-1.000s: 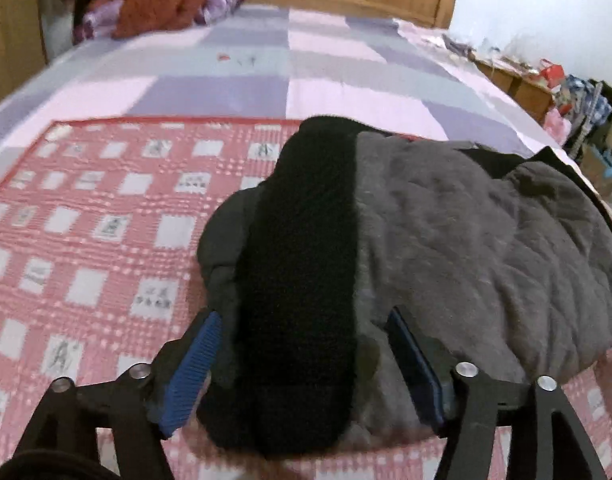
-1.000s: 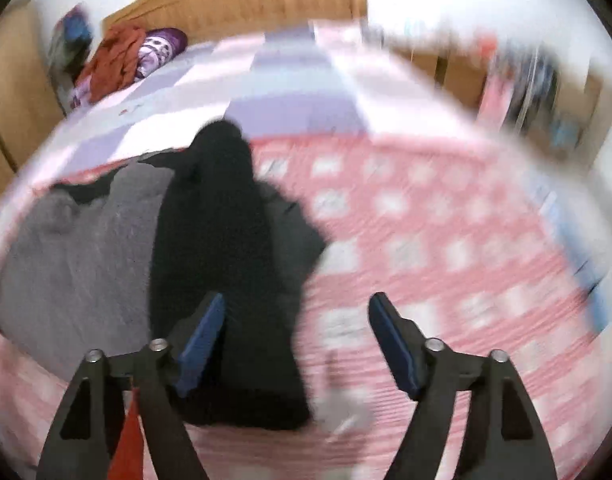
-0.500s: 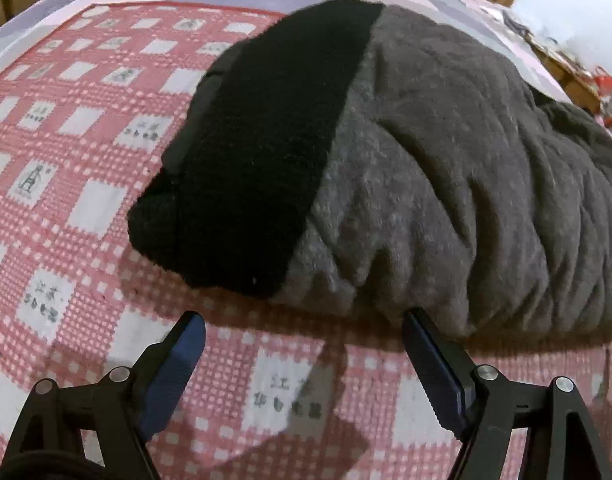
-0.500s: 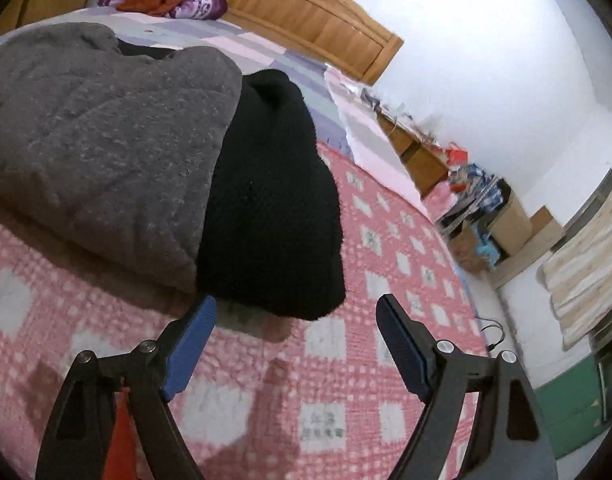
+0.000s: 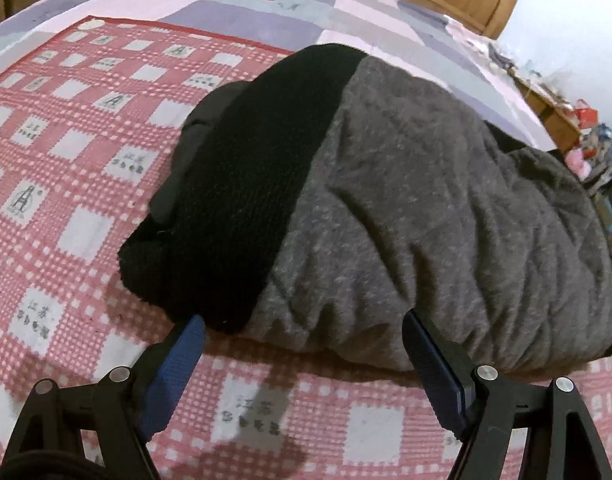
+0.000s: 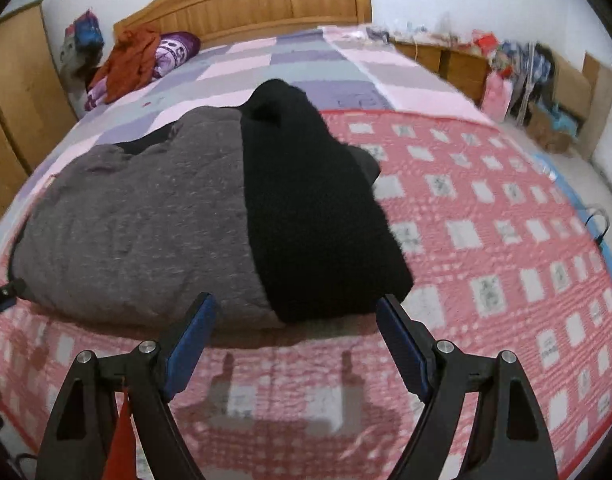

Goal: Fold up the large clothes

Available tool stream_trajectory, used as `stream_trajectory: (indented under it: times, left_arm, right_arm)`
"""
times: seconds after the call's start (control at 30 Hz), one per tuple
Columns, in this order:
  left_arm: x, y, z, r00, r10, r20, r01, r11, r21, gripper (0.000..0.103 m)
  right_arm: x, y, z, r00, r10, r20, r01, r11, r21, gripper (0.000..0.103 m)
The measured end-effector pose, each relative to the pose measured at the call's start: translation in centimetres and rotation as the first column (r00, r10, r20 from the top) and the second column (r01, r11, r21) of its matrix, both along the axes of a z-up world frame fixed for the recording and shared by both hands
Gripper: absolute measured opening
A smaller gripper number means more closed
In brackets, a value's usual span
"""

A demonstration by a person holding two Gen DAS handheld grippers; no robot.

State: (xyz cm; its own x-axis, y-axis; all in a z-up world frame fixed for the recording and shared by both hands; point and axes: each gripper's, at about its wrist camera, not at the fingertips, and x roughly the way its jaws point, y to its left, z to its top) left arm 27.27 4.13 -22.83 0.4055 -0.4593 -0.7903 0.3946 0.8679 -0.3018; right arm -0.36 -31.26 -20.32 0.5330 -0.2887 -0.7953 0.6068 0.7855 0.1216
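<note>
A bulky grey quilted jacket (image 5: 445, 216) with a black knit band (image 5: 250, 200) lies folded in a thick bundle on a red and white checked blanket (image 5: 66, 140). My left gripper (image 5: 304, 322) is open, its jaws at the bundle's near edge on either side, holding nothing. In the right wrist view the same jacket (image 6: 138, 224) and black band (image 6: 317, 216) lie just ahead of my right gripper (image 6: 296, 300), which is open and empty at the near edge.
The blanket lies on a bed with a purple and pink checked sheet (image 6: 290, 64) and a wooden headboard (image 6: 258, 0). Orange and purple clothes (image 6: 142, 60) are piled by the headboard. Cluttered low cabinets (image 6: 457, 56) and boxes stand to the right.
Both grippers let go of the bundle and drew back from it. The right wrist view swung round to face the headboard. The left gripper has come close to the bundle's edge again.
</note>
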Motion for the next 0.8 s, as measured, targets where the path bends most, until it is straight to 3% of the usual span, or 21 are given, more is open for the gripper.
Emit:
stream_trajectory:
  times: [0.13, 0.37, 0.5, 0.6, 0.73, 0.8]
  left_arm:
    - [0.2, 0.3, 0.7, 0.999, -0.002, 0.037, 0.001, 1.0, 0.026, 0.084]
    - [3.6, 2.1, 1.0, 0.998, -0.008, 0.057, 0.005, 0.999, 0.05, 0.084]
    - [6.1, 1.2, -0.8, 0.996, -0.09, 0.001, 0.09, 0.995, 0.048, 0.087]
    - [7.4, 0.4, -1.4, 0.993, -0.117, 0.001, 0.117, 0.991, 0.066, 0.101]
    - [9.0, -0.3, -3.4, 0.986, -0.135, -0.097, 0.138, 0.99, 0.023, 0.103]
    - [9.1, -0.8, -4.2, 0.98, -0.155, -0.122, 0.156, 0.988, -0.004, 0.103]
  right_arm:
    - [-0.2, 0.2, -0.3, 0.999, -0.05, 0.004, 0.05, 0.997, 0.053, 0.085]
    - [-0.3, -1.5, 0.7, 1.0, -0.006, -0.013, 0.006, 1.0, -0.008, 0.085]
    - [1.1, -3.8, 0.3, 0.998, 0.058, -0.025, -0.057, 0.998, 0.033, 0.085]
    - [2.7, -4.7, -0.8, 0.991, 0.122, -0.051, -0.119, 0.991, 0.06, 0.085]
    - [3.7, -6.8, -2.8, 0.99, 0.125, -0.061, -0.115, 0.982, 0.148, 0.103]
    - [3.7, -7.9, -4.0, 0.991, 0.124, -0.042, -0.11, 0.964, 0.244, 0.103]
